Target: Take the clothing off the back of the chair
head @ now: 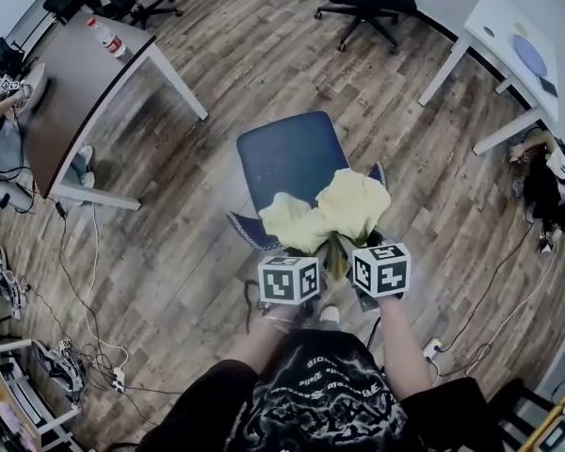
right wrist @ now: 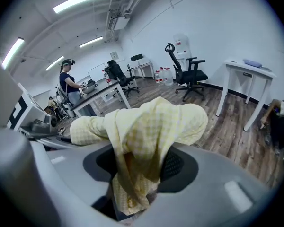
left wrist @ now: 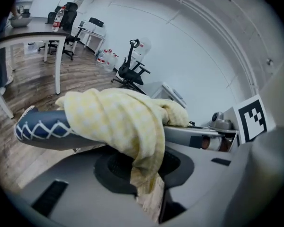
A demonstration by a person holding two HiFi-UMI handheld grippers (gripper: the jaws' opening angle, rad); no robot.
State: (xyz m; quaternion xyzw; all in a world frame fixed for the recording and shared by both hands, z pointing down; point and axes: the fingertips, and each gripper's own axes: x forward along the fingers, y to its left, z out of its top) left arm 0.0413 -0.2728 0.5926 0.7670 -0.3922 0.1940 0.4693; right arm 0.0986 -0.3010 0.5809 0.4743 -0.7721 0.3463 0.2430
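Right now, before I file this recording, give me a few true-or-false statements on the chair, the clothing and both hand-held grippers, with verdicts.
1. The yellow garment hangs over the back of the chair. True.
2. The left hand-held gripper and the right hand-held gripper each pinch its fabric. True.
3. The garment lies on the floor. False: it rests on the chair back.
4. The chair's seat is red. False: it is dark blue.
5. A bottle lies on the brown table. True.

Head view steeply above chair, gripper views close, seemingly roomward, all sharing clothing
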